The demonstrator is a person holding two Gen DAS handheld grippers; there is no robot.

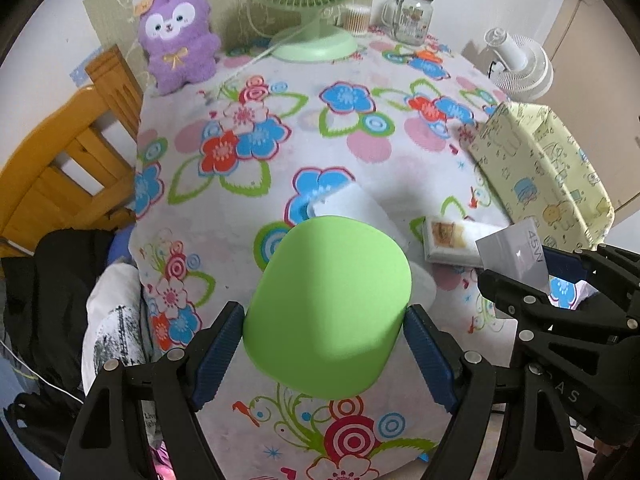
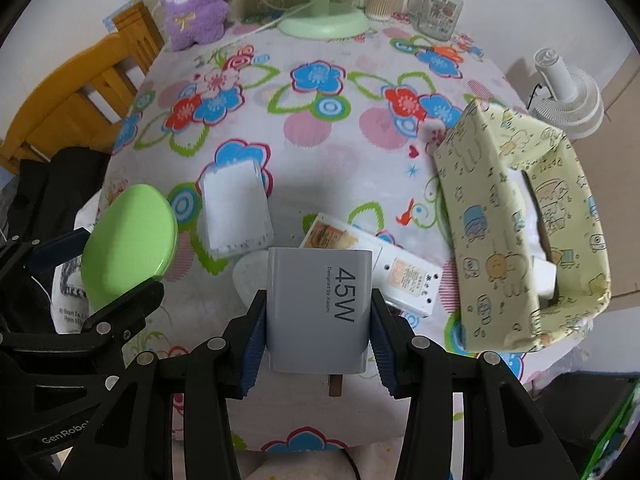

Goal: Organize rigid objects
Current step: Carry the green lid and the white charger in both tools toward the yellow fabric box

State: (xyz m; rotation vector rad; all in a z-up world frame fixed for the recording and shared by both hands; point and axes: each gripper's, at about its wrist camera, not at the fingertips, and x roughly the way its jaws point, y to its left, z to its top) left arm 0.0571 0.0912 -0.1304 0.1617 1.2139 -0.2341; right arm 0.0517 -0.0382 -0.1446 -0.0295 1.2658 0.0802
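Note:
My left gripper (image 1: 324,344) is shut on a rounded green case (image 1: 328,304), held above the near table edge; the case also shows in the right wrist view (image 2: 128,240). My right gripper (image 2: 318,324) is shut on a white 45W charger (image 2: 318,308), also held above the table; the charger also shows in the left wrist view (image 1: 516,252). A white block (image 2: 236,212) and a white power strip (image 2: 372,264) lie on the floral tablecloth (image 2: 320,140). A yellow fabric storage basket (image 2: 520,220) stands at the right, with a white item inside.
At the back stand a purple plush toy (image 1: 176,36), a green fan (image 1: 316,36), a cotton swab tub (image 1: 354,20) and a glass jar with a green lid (image 1: 412,12). A white fan (image 1: 516,64) is at the far right. A wooden chair (image 1: 64,152) and clothes are at the left.

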